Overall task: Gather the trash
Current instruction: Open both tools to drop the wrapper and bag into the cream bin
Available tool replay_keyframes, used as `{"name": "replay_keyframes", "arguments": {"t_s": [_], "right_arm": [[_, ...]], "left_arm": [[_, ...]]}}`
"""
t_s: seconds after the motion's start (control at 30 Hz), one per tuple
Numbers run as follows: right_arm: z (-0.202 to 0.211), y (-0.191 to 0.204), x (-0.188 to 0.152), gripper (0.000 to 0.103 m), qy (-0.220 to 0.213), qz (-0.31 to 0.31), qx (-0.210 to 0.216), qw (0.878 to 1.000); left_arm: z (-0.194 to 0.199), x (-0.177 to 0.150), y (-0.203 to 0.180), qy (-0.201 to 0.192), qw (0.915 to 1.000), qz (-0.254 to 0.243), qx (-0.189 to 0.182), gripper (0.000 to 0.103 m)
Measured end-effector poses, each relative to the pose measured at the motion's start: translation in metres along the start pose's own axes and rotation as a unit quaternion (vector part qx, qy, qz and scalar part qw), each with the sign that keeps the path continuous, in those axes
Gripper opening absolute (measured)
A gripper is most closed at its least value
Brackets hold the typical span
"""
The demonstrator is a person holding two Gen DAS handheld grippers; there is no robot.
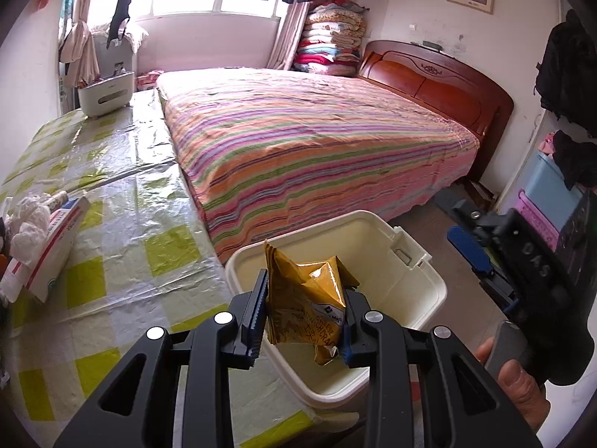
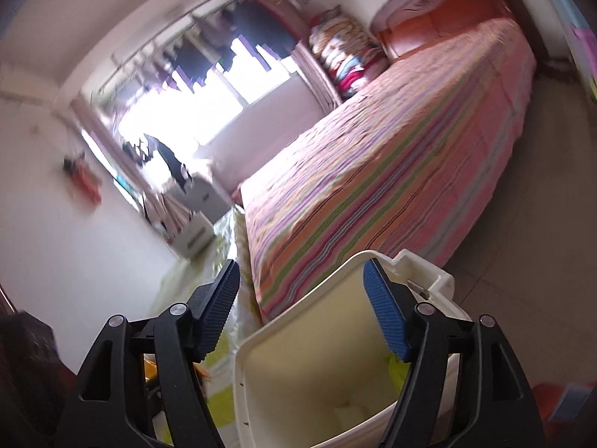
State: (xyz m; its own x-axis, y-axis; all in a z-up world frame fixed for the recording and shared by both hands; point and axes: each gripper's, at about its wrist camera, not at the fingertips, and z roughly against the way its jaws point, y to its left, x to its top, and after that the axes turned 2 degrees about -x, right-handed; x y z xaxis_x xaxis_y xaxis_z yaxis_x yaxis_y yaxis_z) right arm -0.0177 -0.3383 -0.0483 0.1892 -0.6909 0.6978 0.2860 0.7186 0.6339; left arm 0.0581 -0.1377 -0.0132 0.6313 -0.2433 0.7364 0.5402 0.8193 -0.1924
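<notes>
Crinkled yellow foil wrapper pinched in left gripper above smooth cream bin.

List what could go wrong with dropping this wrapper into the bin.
1. The yellow cracker wrapper, pinched in the left gripper, hangs near the near rim of the white bin; released here, it may catch the rim.
2. The open right gripper hovers over the bin mouth and could block or bump it.

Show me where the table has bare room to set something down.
Free: the checked table between the white caddy at its far end and the bin, along the bed. Crowded: the left edge, with the box and crumpled tissues.
</notes>
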Motion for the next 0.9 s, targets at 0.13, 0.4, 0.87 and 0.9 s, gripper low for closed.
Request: {"name": "replay_keyframes", "arguments": {"t_s": [0.13, 0.4, 0.87, 0.9], "right_arm": [[0.006, -0.003, 0.001, 0.068, -0.021, -0.008, -0.001, 1.000], [0.008, -0.004, 0.001, 0.069, -0.031, -0.016, 0.005, 0.999], [0.008, -0.008, 0.002, 0.071, -0.026, -0.016, 0.004, 1.000], [0.008, -0.009, 0.002, 0.071, -0.026, -0.017, 0.004, 1.000]], "left_arm": [[-0.010, 0.001, -0.012, 0.010, 0.9998, -0.013, -0.007, 0.030], [-0.029, 0.003, -0.031, 0.026, 0.9991, -0.034, -0.004, 0.033], [-0.014, -0.002, -0.029, 0.014, 0.9976, -0.063, 0.023, 0.069], [-0.007, -0.003, -0.026, 0.004, 0.9976, -0.066, 0.022, 0.069]]}}
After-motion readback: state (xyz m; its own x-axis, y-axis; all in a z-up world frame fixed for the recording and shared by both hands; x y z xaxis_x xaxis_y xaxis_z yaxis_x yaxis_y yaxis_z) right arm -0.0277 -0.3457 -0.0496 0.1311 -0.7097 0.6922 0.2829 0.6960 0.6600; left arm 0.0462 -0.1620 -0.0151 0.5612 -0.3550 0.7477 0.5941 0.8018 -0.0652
